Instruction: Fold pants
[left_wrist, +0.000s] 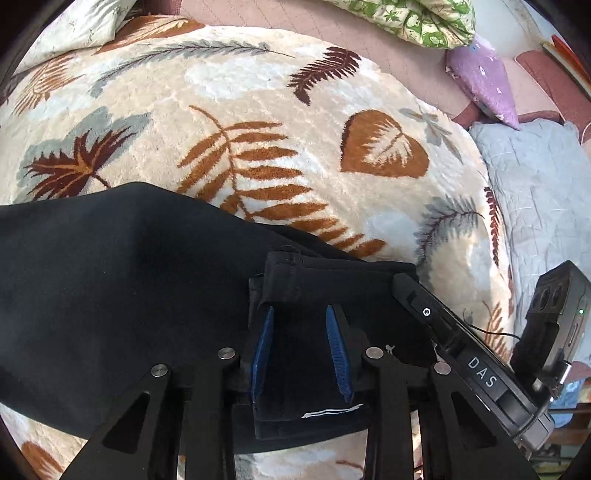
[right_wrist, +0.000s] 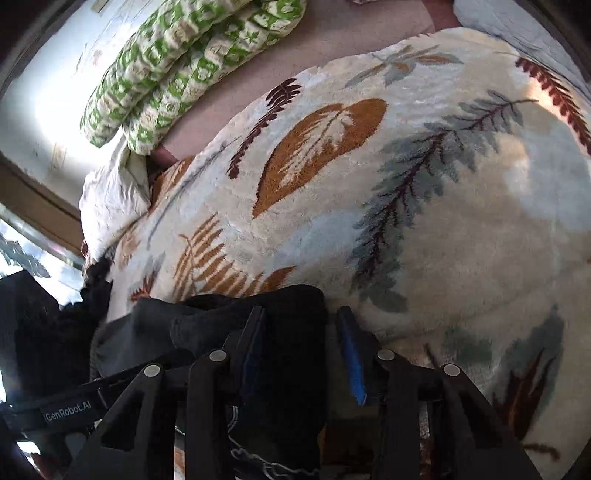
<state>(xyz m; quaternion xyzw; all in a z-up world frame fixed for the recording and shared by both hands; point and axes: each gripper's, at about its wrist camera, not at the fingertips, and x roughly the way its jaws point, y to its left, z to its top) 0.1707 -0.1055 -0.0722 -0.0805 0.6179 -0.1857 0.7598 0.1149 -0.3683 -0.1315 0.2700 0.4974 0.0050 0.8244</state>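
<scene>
My left claw (left_wrist: 300, 314) stands partly open, black pants (left_wrist: 122, 280) bunched between its blue pads; grip unclear. My right claw (right_wrist: 301, 317) likewise, pants (right_wrist: 291, 332) against its left pad. Leaf-print blanket (left_wrist: 295, 110) lies ahead of both.

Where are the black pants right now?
The black pants lie on the near edge of the leaf-print blanket, filling the left wrist view's lower left, with folded cloth between both grippers' jaws.
</scene>
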